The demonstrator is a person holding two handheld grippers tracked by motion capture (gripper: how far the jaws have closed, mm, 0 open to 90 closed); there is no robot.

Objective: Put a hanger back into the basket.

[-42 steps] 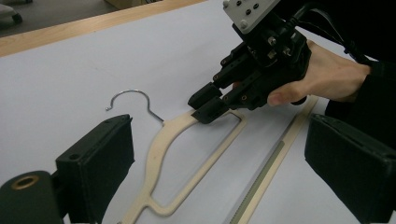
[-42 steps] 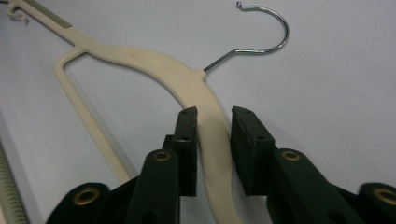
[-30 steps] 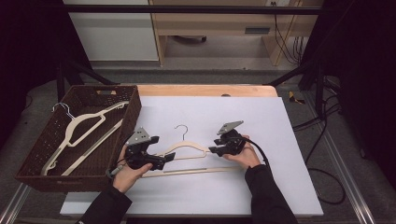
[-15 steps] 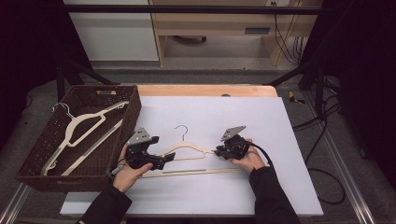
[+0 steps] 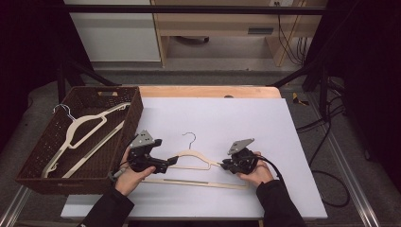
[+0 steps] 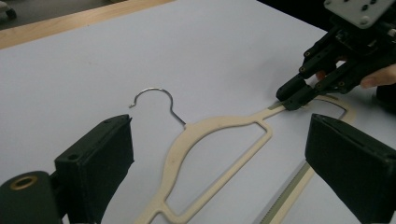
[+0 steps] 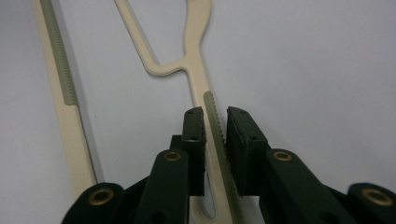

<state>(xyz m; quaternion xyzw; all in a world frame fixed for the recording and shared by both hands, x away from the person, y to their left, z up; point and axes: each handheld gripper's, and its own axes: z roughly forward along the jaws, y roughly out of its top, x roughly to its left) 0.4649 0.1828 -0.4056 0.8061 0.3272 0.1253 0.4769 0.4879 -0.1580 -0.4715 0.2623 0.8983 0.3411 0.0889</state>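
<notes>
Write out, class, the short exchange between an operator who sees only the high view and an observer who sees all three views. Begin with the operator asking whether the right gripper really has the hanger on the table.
Operator: Does the right gripper have the hanger?
Observer: Yes. In the right gripper view the right gripper has just been closing, and its jaws now pinch the ribbed green strip on the hanger arm.
Operator: And the left gripper?
Observer: The left gripper view shows the left gripper with its jaws wide apart. The hanger's shoulder lies between them, and neither jaw touches it.
</notes>
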